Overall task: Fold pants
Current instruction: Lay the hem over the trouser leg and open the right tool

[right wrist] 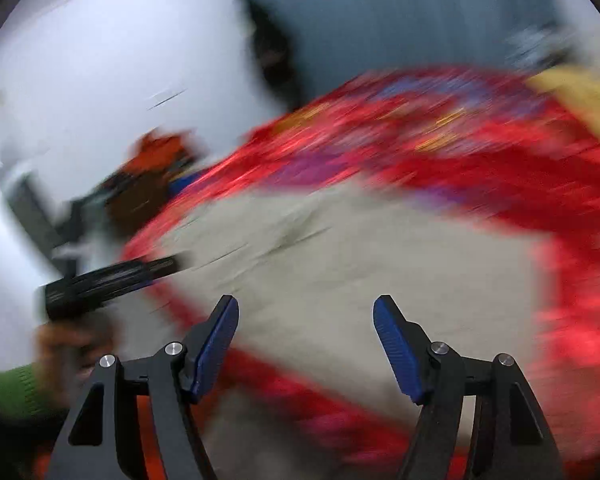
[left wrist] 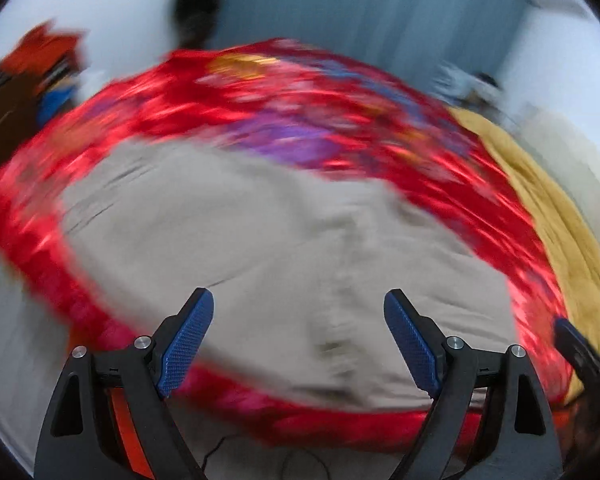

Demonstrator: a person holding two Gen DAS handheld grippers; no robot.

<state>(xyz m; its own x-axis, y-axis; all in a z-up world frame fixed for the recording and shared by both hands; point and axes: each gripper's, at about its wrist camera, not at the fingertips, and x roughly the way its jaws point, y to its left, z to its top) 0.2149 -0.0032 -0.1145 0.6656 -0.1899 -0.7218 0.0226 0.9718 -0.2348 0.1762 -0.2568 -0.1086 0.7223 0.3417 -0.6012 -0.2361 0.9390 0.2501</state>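
Pants [left wrist: 268, 236] of beige cloth are seen spread flat on a red flowered blanket [left wrist: 380, 136], just ahead of and below both grippers. In the left wrist view the left gripper [left wrist: 299, 338] is held above the near part of the garment; its jaws stand wide apart and nothing is caught between the blue pads [left wrist: 186, 344]. Beyond its right finger a yellow cloth [left wrist: 556, 216] is laid along the blanket's edge, and a dark piece of the other tool is glimpsed at the right border. In the right wrist view the right gripper [right wrist: 306, 344] is also held over the beige cloth, jaws parted and empty. To its left the left gripper is seen from the side, carried by a hand [right wrist: 72, 344] with a green sleeve [right wrist: 8, 392]. Both pictures are strongly blurred, so folds and seams cannot be told with certainty.
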